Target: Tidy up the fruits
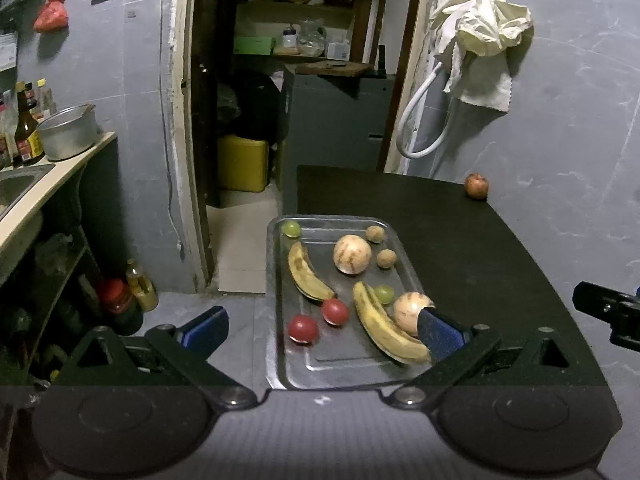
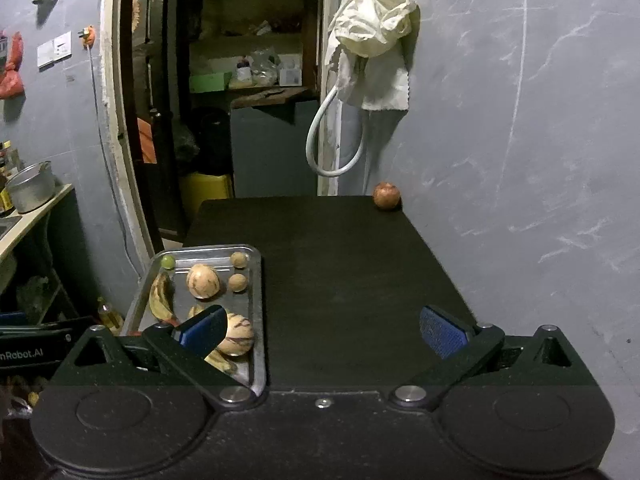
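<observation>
A metal tray (image 1: 288, 368) sits at the left edge of a dark table (image 1: 480, 256). It holds two bananas (image 1: 386, 330), two pale striped round fruits (image 1: 352, 254), two red fruits (image 1: 303, 329), two green fruits (image 1: 292, 229) and two small brown ones (image 1: 386, 258). A reddish-brown fruit (image 1: 476, 186) lies alone at the table's far corner by the wall. My left gripper (image 1: 320, 330) is open, above the tray's near end, holding nothing. My right gripper (image 2: 322, 330) is open and empty over the table; the tray (image 2: 258, 300) is at its left and the lone fruit (image 2: 386, 196) far ahead.
A counter with a steel pot (image 1: 70, 132) and bottles (image 1: 26, 128) stands at the left, shelves with jars below. An open doorway with a yellow container (image 1: 243, 163) lies behind the table. A cloth (image 1: 484, 32) and a hose hang on the right wall.
</observation>
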Demonstrator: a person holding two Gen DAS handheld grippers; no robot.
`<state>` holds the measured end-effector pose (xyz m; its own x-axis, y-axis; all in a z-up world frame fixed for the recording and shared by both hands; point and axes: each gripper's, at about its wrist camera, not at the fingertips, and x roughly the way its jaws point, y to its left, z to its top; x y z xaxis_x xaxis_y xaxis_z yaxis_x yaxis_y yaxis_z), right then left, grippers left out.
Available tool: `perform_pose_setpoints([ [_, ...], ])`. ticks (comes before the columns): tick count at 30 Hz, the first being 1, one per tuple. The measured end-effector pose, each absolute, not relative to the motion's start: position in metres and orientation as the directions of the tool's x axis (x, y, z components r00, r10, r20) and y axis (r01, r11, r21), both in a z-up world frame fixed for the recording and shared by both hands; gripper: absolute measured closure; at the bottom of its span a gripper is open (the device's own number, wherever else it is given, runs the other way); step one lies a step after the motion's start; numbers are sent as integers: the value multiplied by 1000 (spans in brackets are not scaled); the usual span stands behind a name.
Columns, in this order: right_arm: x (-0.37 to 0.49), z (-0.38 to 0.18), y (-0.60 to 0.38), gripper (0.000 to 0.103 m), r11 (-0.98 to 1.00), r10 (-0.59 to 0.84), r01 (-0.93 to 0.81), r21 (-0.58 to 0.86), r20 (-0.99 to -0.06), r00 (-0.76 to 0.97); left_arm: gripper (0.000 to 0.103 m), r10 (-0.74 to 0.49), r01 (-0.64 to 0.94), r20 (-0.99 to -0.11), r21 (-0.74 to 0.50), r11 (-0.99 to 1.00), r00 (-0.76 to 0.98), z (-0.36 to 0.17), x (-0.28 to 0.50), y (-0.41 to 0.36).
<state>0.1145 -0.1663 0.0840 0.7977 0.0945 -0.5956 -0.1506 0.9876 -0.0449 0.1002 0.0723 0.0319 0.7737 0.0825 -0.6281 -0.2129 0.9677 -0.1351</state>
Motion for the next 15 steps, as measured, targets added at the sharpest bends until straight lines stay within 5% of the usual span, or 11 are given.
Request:
perform_pose_setpoints([
  [15,66,81,-227,1,962,248,-271,43,-555,794,1,165,-277,-626,-86,957,762,30,41,15],
])
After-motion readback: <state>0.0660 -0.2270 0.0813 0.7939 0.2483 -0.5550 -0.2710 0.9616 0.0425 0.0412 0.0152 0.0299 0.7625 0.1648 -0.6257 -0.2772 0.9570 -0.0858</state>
